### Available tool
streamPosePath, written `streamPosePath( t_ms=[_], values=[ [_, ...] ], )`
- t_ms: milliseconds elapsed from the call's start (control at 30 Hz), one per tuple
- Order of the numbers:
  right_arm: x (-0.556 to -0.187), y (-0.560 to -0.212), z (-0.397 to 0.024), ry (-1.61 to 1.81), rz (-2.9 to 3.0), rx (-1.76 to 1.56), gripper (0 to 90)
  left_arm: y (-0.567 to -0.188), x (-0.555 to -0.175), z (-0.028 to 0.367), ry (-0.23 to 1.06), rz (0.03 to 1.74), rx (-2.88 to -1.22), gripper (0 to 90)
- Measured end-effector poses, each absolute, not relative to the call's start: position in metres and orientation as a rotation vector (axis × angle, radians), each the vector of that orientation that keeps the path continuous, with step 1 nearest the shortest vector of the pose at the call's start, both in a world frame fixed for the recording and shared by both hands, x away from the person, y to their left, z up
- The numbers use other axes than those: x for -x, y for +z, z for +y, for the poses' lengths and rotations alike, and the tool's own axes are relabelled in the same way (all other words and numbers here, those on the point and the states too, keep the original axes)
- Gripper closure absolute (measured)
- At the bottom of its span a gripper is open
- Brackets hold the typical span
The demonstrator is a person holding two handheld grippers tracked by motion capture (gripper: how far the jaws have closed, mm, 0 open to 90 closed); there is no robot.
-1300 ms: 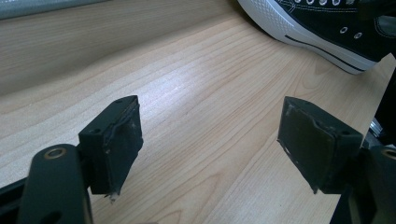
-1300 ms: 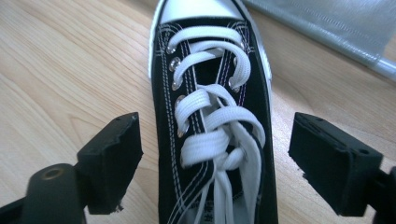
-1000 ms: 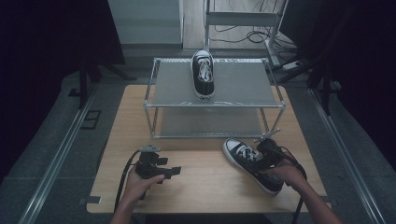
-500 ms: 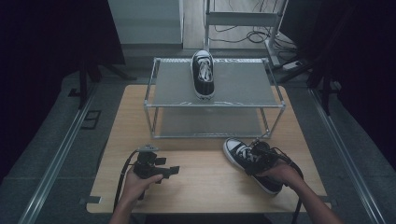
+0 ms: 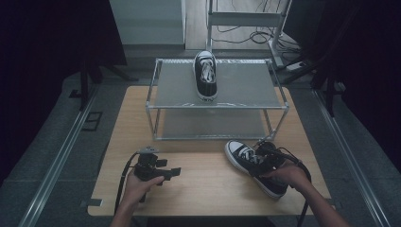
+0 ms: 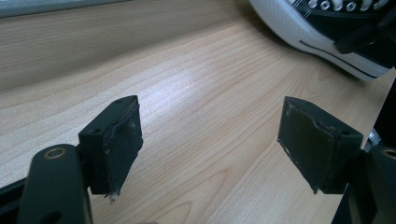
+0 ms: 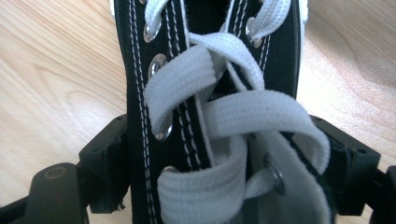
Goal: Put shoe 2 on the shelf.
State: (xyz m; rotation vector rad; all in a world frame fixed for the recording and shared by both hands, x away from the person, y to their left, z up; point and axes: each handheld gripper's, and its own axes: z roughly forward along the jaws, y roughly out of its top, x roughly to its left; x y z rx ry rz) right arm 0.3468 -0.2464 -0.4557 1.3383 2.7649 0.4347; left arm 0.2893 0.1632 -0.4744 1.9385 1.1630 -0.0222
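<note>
My right gripper (image 5: 263, 160) clamps the laced upper of a black canvas sneaker with white laces and sole (image 5: 249, 162), which lies on the pale wooden table (image 5: 208, 187) just before the metal two-tier rack (image 5: 218, 105) — jaws pressed against both sides. My left gripper (image 5: 166, 173) rests wide apart, empty. A matching black sneaker (image 5: 205, 74) sits on the rack's top shelf.

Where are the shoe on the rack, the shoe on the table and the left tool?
shoe on the rack (image 5: 206, 75), high view, on its laces.
shoe on the table (image 5: 238, 152), high view, on its white toe cap.
left tool (image 6: 210, 140), left gripper view, midway between its open jaws.
</note>
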Motion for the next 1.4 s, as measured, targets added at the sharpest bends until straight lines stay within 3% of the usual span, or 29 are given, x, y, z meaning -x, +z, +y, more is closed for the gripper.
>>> streamPosePath(
  t_ms=[1400],
  values=[
    [-0.333, -0.339, -0.225, 0.790, 2.709, -1.263, 19.1, -0.477, -0.291, 0.168, -0.042, 1.192, -1.909, 22.0]
  ],
)
